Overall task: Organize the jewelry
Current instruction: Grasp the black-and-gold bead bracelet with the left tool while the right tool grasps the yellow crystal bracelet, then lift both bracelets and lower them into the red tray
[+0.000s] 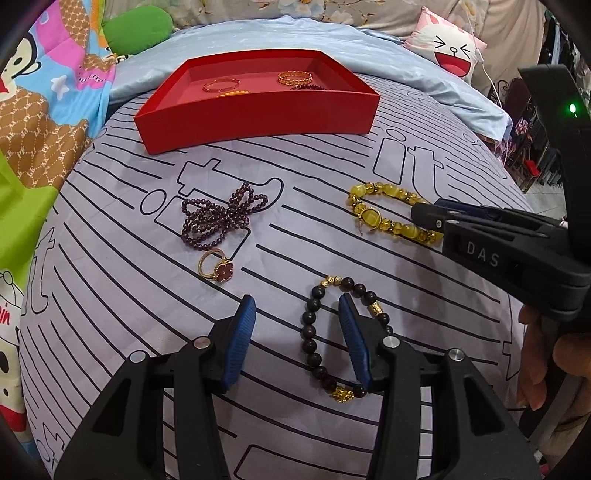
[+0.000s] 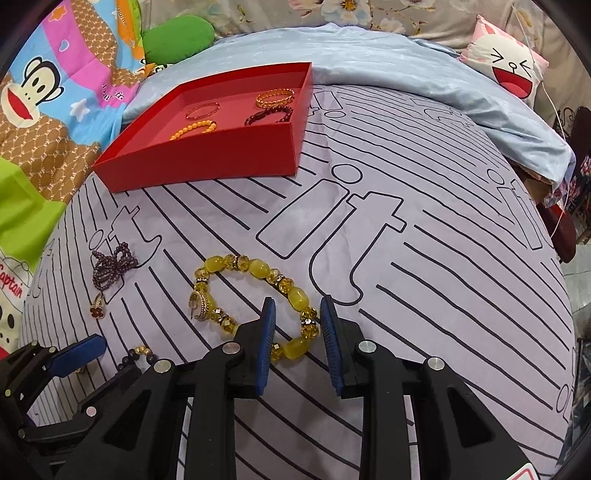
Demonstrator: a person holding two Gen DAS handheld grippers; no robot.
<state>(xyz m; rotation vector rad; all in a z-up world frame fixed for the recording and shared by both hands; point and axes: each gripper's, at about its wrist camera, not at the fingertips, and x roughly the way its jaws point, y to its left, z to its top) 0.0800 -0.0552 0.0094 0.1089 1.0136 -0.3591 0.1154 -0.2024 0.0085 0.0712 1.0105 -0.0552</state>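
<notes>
A red tray (image 1: 258, 110) (image 2: 207, 151) at the back holds several bracelets. On the striped bedspread lie a purple bead necklace (image 1: 221, 214) (image 2: 110, 267), a gold ring with a red clover (image 1: 218, 267) (image 2: 97, 308), a yellow bead bracelet (image 1: 391, 212) (image 2: 255, 271) and a dark bead bracelet (image 1: 314, 321) (image 2: 142, 354). My left gripper (image 1: 297, 306) is open; its right finger sits inside the dark bracelet's loop. My right gripper (image 2: 297, 308) (image 1: 424, 214) is open, its jaws either side of the yellow bracelet's right end.
The bedspread (image 1: 332, 166) is pale lilac with black lines. A light blue sheet (image 1: 295, 40) lies behind the tray. Cartoon blankets (image 1: 44, 92) and a green cushion (image 1: 136, 29) are at the left, a cartoon pillow (image 1: 447, 48) at the back right.
</notes>
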